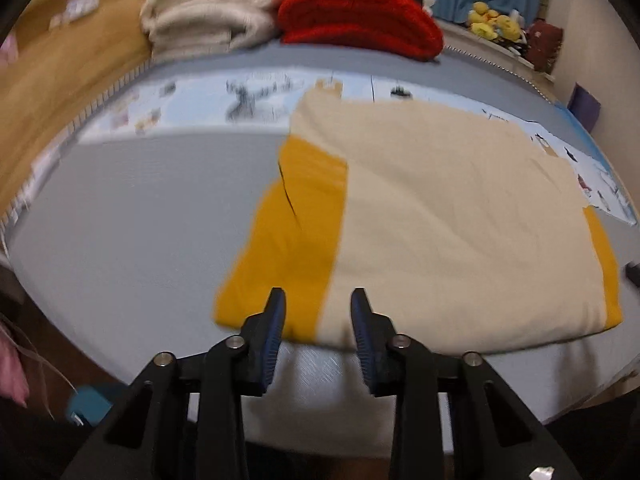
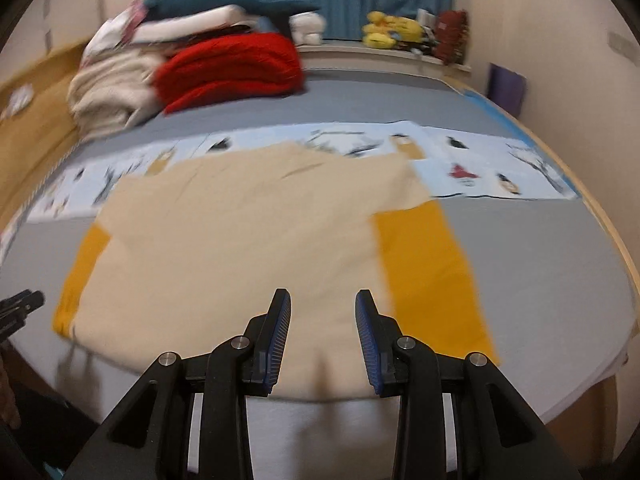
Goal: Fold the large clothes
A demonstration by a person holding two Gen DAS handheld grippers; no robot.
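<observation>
both sets of jaws part-open, nothing between them, above the near hem of the garment (image 1: 440, 208).

- left gripper (image 1: 318, 312): hangs over the seam where the yellow sleeve (image 1: 292, 240) meets the cream body; hem just ahead of and below the tips.
- right gripper (image 2: 322, 314): over cream body near the hem, yellow sleeve (image 2: 428, 272) off to its right.
- garment flat on the bed (image 1: 120, 220), partly folded by the look of it; sleeves stick out both sides.
- frames blurred, contact not readable; looks clear of cloth.

next fold, judged: grab the hem corners at matching spots, pinch both layers, lift evenly, carry toward the far edge, keep tension so there are no creases. stack (image 2: 228, 68) beyond is well apart, no clash.
</observation>
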